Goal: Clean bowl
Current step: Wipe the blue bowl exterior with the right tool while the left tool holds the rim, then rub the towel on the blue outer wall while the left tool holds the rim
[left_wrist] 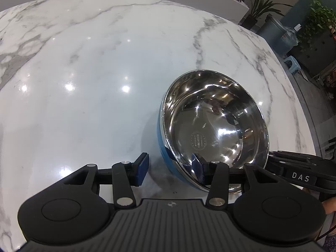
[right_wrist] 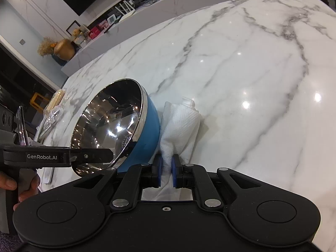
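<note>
Marble, white with grey veins, filled both views: the table [left_wrist: 94,63] ran from edge to edge. The bowl [left_wrist: 216,126], steel inside and blue outside, sat at lower right of my left wrist view and tipped toward the camera, its near rim low. My left gripper [left_wrist: 171,169] was spread, and its jaws straddled that near rim: one blue pad stood outside on the table side, apart from the blue wall, and the other finger reached over the rim into the bowl. I could not tell whether that inner pad touched the steel. At the right edge of that view the black body of my right gripper poked in just beside the bowl. In the right wrist view the bowl [right_wrist: 117,130] lay at left of centre, tilted, mouth facing left, with my left gripper's black arm [right_wrist: 63,157] crossing its lower rim and my hand [right_wrist: 27,187] on the grip at lower left. My right gripper [right_wrist: 167,164] was pressed together on a white paper towel [right_wrist: 180,126], which bunched up between the pads and spread upward just beside the bowl's blue wall, touching it low down.
</note>
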`<state>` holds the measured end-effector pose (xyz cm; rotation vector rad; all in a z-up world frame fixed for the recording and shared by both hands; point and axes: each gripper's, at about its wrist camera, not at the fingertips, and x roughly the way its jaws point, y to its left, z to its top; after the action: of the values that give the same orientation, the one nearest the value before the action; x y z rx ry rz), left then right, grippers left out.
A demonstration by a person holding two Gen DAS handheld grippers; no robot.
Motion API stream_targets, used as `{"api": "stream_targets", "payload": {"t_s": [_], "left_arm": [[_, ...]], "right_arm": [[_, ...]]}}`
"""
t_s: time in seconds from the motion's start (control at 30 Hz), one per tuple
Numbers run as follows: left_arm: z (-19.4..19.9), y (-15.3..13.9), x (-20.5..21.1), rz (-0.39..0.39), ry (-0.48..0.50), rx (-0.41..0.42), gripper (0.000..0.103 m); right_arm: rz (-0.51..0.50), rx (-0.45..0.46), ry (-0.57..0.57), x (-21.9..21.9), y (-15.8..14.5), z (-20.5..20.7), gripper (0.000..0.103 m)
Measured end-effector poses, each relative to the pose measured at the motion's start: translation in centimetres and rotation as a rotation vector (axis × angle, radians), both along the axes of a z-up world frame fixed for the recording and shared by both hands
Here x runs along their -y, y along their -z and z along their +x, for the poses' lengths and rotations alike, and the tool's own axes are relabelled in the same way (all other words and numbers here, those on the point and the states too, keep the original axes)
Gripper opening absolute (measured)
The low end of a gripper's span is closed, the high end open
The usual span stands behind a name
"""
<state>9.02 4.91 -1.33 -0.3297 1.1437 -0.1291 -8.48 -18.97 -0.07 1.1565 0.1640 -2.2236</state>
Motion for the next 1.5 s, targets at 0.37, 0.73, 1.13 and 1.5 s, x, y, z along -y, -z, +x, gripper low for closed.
{"api": "stream_targets", "payload": {"t_s": [0.37,0.73,1.13,1.5], "left_arm": [[0.1,-0.7,0.0,0.067,0.073,0.109,0.015],[-0.5,-0.9,1.1,0.185,0.131,0.224,0.019],[-0.3,-0.8,1.7,0.192,0.165,0.250,0.020],[-0.3,-0.6,1.8,0.173,0.083,0.131,0.042]], "right_arm": [[-0.119,-0.068,0.022,-1.9,-2.5,0.4,0.008],[-0.120,-0.063,-0.026,-1.2,-2.4,0.9,0.009],[0.072,-0.057,-0.046,0.6,0.2,1.8,0.009],[0.075,-0.050,-0.059,1.0,0.3,1.7,0.009]]}}
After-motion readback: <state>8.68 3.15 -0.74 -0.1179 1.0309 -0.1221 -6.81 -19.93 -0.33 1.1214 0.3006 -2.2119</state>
